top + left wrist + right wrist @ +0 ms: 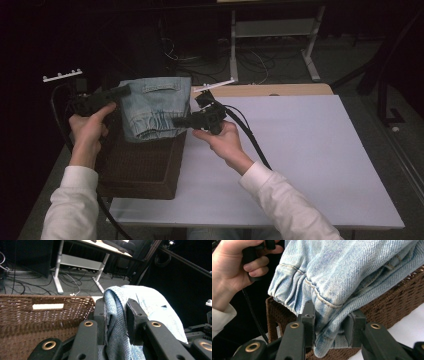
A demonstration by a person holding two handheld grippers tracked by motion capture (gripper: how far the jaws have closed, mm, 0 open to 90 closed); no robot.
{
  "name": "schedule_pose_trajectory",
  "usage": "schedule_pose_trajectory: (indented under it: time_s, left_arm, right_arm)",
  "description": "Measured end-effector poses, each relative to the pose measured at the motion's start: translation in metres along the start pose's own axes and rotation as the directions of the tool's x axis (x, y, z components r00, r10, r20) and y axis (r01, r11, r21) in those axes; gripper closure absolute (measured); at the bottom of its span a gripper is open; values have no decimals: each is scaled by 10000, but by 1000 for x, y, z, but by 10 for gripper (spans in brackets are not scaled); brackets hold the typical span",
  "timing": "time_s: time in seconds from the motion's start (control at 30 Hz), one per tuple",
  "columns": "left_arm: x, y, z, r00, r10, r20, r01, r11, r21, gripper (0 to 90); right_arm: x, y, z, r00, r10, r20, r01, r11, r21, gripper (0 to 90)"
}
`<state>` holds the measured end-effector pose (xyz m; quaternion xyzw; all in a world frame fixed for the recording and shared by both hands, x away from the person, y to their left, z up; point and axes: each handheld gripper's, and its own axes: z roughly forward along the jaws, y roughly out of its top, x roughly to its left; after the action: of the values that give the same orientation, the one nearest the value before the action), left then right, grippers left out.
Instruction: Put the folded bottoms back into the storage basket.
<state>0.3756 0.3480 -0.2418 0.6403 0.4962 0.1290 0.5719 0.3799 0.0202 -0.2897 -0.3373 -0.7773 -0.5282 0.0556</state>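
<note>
- On the white table (310, 150) sits a brown wicker basket (142, 167).
- Over its far end hangs folded light denim clothing (155, 107).
- Left gripper (117, 92) and right gripper (182, 121) each pinch an edge.

You have one piece of light blue denim clothing (156, 107) in front of you, and one brown wicker basket (142, 170) under it. You hold two grippers, the left gripper (122, 91) and the right gripper (179, 121), one in each of your two hands (left hand (89, 127), right hand (223, 137)), each with two black jaws and one trailing cable. There is one white table (300, 150) before you, and one desk frame with two pale legs (272, 37) stands on the floor beyond it.
</note>
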Motion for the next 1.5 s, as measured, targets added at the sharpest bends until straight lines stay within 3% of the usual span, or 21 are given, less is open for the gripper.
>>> schedule_pose_trajectory:
  time_s: [0.6, 1.13, 1.5]
  left_arm:
    - [38, -22, -5, 9970, -468, -620, 487, 9984, 297, 726]
    - [73, -32, 7, 9891, -857, -1200, 951, 9927, 745, 730]
    - [86, -35, 12, 9824, -948, -1608, 1113, 9891, 969, 732]
  right_arm:
    - [-2, -8, 43, 10000, 73, 36, -74, 9983, 570, 648]
    - [-12, -11, 82, 9995, 251, 195, -270, 9938, 1077, 645]
    - [-11, -10, 103, 9996, -76, 270, 27, 9842, 1773, 637]
